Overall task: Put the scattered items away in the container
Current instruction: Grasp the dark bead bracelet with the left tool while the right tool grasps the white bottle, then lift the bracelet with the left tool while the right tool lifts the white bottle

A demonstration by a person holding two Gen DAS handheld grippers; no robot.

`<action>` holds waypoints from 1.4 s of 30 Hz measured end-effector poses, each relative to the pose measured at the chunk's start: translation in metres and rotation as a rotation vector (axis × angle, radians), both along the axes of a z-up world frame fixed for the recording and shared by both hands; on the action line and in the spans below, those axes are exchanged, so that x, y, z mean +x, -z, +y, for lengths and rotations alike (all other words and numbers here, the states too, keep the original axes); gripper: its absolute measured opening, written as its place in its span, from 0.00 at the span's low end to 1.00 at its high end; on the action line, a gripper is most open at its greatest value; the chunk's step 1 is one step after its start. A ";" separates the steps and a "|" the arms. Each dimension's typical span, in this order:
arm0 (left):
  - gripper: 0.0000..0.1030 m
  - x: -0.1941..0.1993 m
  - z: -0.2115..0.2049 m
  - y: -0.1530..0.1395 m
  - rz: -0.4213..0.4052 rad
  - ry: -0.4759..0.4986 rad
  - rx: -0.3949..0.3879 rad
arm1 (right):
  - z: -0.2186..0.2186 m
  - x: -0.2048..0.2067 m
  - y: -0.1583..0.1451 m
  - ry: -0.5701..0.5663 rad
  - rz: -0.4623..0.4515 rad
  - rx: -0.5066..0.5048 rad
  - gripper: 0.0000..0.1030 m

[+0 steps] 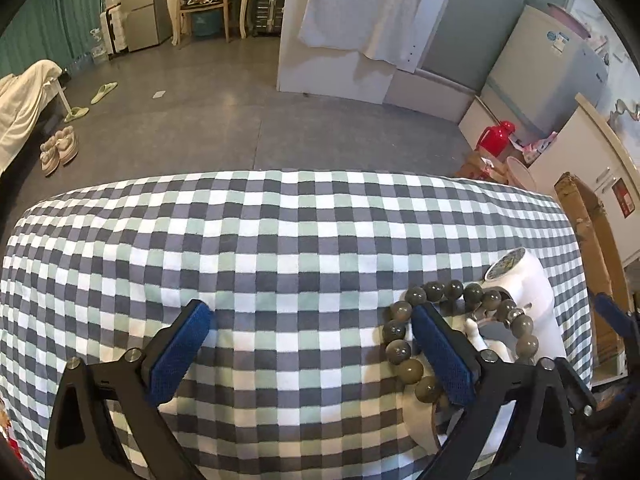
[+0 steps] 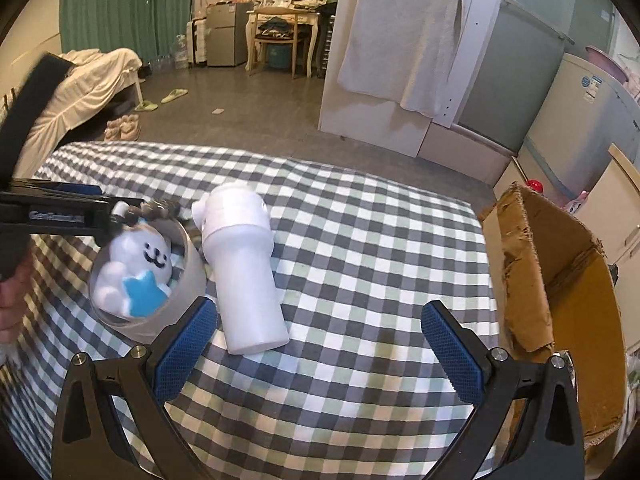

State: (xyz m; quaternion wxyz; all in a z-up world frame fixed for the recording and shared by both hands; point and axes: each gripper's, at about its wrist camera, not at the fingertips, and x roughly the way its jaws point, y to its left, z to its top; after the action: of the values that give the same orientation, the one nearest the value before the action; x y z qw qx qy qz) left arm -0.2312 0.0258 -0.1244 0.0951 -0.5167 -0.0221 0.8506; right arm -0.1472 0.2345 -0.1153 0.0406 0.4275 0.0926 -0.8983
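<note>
A bracelet of grey-green beads [image 1: 404, 356] lies draped over a tape roll [image 2: 188, 280] that holds a white plush toy [image 2: 136, 264] with a blue star. My left gripper [image 1: 308, 312] is open wide. Its right pad [image 1: 440, 356] sits right against the bracelet's near-left beads, and only tablecloth lies across the rest of the gap. A white bottle [image 2: 248, 264] lies on its side beside the roll. My right gripper [image 2: 319, 308] hangs open over bare cloth, just right of the bottle's base. The cardboard box [image 2: 560, 280] stands open at the table's right edge.
The checked tablecloth [image 1: 280, 240] covers the whole table. In the right wrist view the left gripper's fingers [image 2: 72, 216] reach in from the left, with a hand below them. Behind the table are the floor, a bed [image 2: 88, 80], a fridge [image 2: 580, 120] and a red jug [image 1: 496, 138].
</note>
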 end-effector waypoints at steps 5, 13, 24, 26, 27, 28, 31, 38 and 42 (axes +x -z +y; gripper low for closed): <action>0.42 0.026 0.004 -0.005 0.019 0.040 -0.046 | -0.004 -0.002 0.007 -0.014 -0.018 0.016 0.96; 0.12 0.037 -0.006 -0.007 0.016 0.081 0.042 | -0.011 -0.006 0.018 -0.051 -0.059 0.025 0.81; 0.11 0.060 -0.027 -0.036 0.111 0.097 0.085 | -0.010 0.000 0.010 -0.064 -0.034 -0.049 0.36; 0.11 0.063 -0.028 -0.046 0.135 0.100 0.085 | -0.007 0.001 0.006 -0.061 -0.022 -0.071 0.35; 0.11 0.066 -0.028 -0.051 0.152 0.105 0.085 | -0.007 0.002 0.004 -0.060 -0.014 -0.076 0.35; 0.11 0.069 -0.029 -0.057 0.165 0.109 0.085 | -0.006 0.004 0.001 -0.061 -0.004 -0.081 0.34; 0.11 0.075 -0.026 -0.072 0.205 0.117 0.086 | -0.005 0.008 -0.008 -0.063 0.018 -0.094 0.33; 0.11 0.088 -0.022 -0.098 0.272 0.135 0.090 | -0.006 0.021 -0.022 -0.064 0.058 -0.120 0.31; 0.11 0.092 -0.025 -0.109 0.297 0.138 0.101 | -0.006 0.027 -0.031 -0.068 0.080 -0.132 0.31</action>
State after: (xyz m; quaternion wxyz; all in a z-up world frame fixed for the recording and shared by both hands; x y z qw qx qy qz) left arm -0.1387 0.0003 -0.0152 0.1813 -0.3801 -0.0148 0.9069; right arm -0.1205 0.2284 -0.0847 0.0952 0.3843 0.0493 -0.9170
